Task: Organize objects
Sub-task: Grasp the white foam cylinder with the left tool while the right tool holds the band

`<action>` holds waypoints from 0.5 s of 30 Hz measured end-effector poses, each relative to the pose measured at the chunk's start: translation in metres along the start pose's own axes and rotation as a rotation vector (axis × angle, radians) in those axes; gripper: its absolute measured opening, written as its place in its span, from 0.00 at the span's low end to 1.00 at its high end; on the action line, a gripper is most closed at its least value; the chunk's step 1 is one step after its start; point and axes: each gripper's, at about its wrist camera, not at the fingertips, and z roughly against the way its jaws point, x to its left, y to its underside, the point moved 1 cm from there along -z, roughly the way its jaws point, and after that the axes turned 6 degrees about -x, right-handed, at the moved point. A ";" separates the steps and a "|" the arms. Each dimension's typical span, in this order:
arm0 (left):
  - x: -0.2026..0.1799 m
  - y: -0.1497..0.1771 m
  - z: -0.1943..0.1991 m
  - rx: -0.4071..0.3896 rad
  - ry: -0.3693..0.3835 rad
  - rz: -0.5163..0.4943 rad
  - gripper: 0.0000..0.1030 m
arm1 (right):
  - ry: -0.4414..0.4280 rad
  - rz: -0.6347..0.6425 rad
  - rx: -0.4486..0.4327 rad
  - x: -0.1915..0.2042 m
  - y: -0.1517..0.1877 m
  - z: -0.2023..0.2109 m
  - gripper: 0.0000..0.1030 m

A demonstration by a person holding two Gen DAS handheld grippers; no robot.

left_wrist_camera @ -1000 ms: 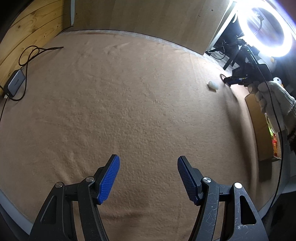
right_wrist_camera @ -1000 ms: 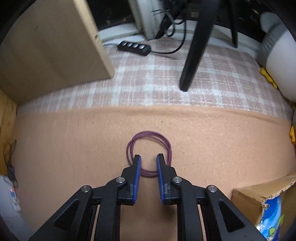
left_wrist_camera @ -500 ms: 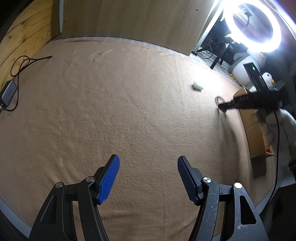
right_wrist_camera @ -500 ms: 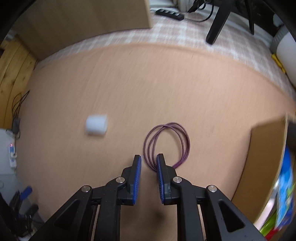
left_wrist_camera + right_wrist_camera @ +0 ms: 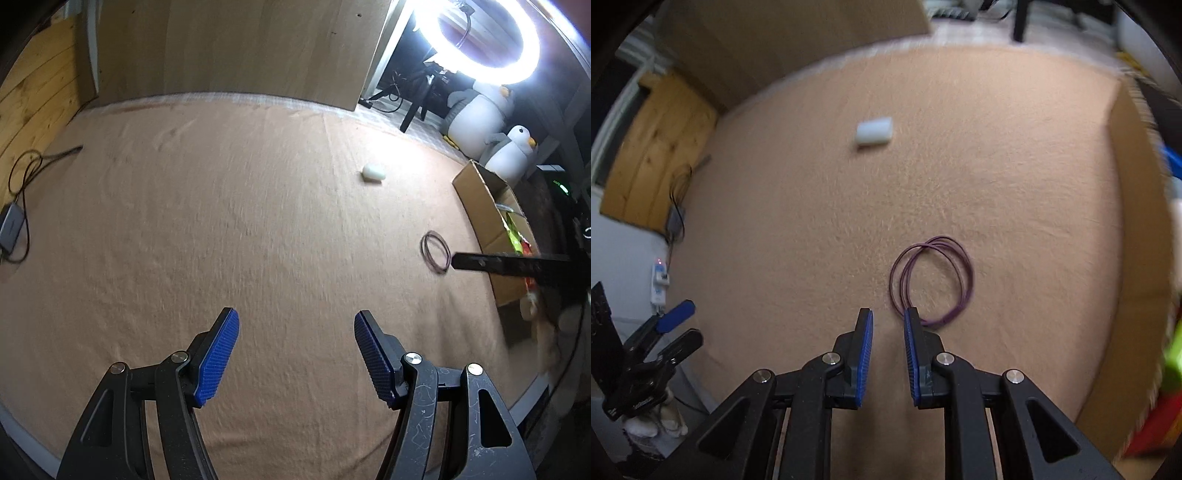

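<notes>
Left gripper [image 5: 295, 354] stands wide open over the tan blanket [image 5: 221, 221], holding nothing. Right gripper [image 5: 888, 354] is narrowly parted, empty. The purple cord loop [image 5: 932, 282] lies near the blanket's right edge, beside the cardboard box [image 5: 484, 218]; a white block [image 5: 874, 132] rests toward the far edge.

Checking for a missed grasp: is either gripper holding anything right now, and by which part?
Nothing is held. The purple cord loop lies on the blanket beside the right gripper; the left gripper is empty.

— Underfoot? Tan blanket [image 5: 258, 221], checked cloth beyond.
— Behind? Pale wood panel [image 5: 229, 48], knotty pine boards [image 5: 33, 99] at left.
— Lighting? Glaring ring lamp [image 5: 480, 40] upper right, dark corner beneath.
</notes>
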 end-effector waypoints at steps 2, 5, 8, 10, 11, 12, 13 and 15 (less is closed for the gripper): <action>-0.005 -0.011 -0.002 -0.007 0.006 -0.016 0.67 | 0.029 -0.009 -0.064 0.000 0.004 0.013 0.31; -0.018 -0.033 -0.010 -0.035 0.015 -0.050 0.71 | 0.092 -0.013 -0.132 0.002 0.012 0.027 0.54; -0.035 -0.056 -0.023 -0.057 0.019 -0.095 0.73 | 0.120 -0.023 -0.158 0.003 0.017 0.030 0.54; -0.047 -0.071 -0.036 -0.066 0.020 -0.121 0.74 | 0.137 -0.038 -0.176 0.004 0.015 0.026 0.54; -0.051 -0.077 -0.042 -0.068 0.016 -0.129 0.75 | 0.148 -0.044 -0.186 0.009 0.017 0.022 0.54; -0.056 -0.084 -0.051 -0.066 0.017 -0.133 0.75 | 0.159 -0.046 -0.199 0.010 0.019 0.023 0.54; -0.059 -0.088 -0.058 -0.063 0.023 -0.133 0.75 | 0.172 -0.037 -0.209 0.012 0.020 0.022 0.54; -0.066 -0.097 -0.075 -0.054 0.029 -0.129 0.75 | 0.197 -0.022 -0.214 0.023 0.018 0.010 0.55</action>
